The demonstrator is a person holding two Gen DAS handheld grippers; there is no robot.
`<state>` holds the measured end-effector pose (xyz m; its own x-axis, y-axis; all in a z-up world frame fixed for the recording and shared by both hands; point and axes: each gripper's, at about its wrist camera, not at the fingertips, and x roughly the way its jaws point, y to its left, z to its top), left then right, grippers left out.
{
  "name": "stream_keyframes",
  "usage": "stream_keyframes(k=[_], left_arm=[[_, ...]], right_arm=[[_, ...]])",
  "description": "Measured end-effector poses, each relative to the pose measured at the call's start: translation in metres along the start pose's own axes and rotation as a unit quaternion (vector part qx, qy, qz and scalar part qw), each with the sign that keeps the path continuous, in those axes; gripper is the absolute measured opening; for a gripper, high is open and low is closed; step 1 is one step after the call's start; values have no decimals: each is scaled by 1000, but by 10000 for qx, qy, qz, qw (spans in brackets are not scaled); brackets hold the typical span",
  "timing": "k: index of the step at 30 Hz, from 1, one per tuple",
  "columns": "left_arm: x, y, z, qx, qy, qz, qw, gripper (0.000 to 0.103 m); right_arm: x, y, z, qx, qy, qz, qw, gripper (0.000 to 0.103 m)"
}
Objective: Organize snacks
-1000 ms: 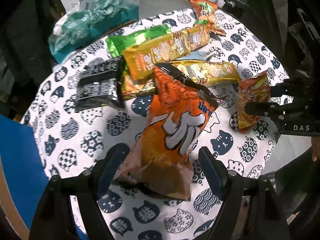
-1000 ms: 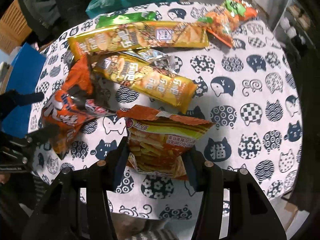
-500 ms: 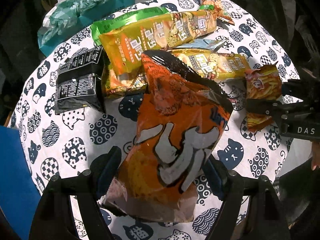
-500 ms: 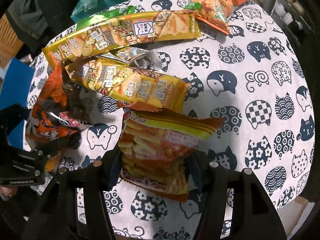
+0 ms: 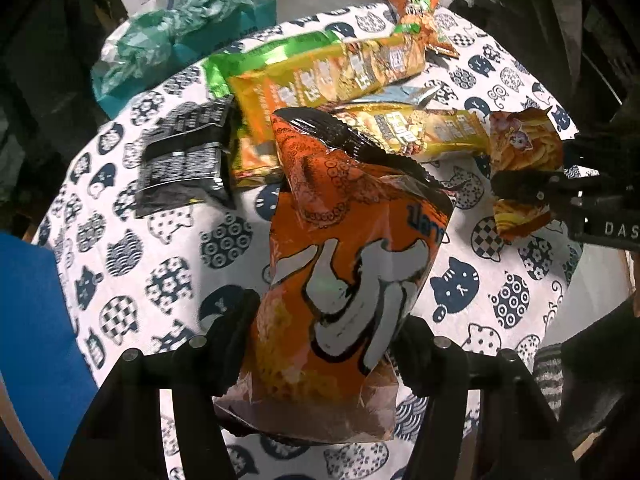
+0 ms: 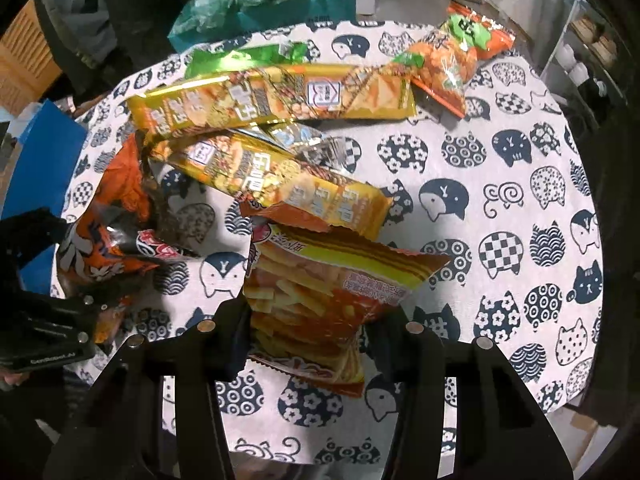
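Observation:
My left gripper (image 5: 324,336) is shut on a big orange squid-print snack bag (image 5: 348,264) and holds it above the table; the same bag shows at the left of the right wrist view (image 6: 112,240). My right gripper (image 6: 308,332) is shut on a small orange-yellow fries bag (image 6: 320,280), also lifted; it shows at the right of the left wrist view (image 5: 524,152). Two long yellow cracker packs (image 6: 272,100) (image 6: 276,180) lie across the middle of the table.
The round table has a white cat-print cloth (image 6: 500,200). A black packet (image 5: 184,156) lies at the left, an orange-green snack bag (image 6: 452,60) at the far edge, a green pack (image 5: 272,52) behind the crackers. A teal bag (image 5: 180,36) stands beyond; a blue surface (image 5: 36,320) is left.
Both grippers closed on their bags and lifted them off the cloth. The views pulled back a little from the table.

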<state>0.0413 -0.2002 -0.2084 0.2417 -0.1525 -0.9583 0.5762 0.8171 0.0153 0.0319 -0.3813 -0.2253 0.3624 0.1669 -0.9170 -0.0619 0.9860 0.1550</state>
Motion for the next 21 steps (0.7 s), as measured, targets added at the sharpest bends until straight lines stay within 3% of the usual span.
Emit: stream_keyframes(k=[21], left_arm=[[-96, 75, -25, -939, -696, 359, 9925, 64]], right_arm=[[-62, 61, 25, -534, -614, 116, 9966, 49]])
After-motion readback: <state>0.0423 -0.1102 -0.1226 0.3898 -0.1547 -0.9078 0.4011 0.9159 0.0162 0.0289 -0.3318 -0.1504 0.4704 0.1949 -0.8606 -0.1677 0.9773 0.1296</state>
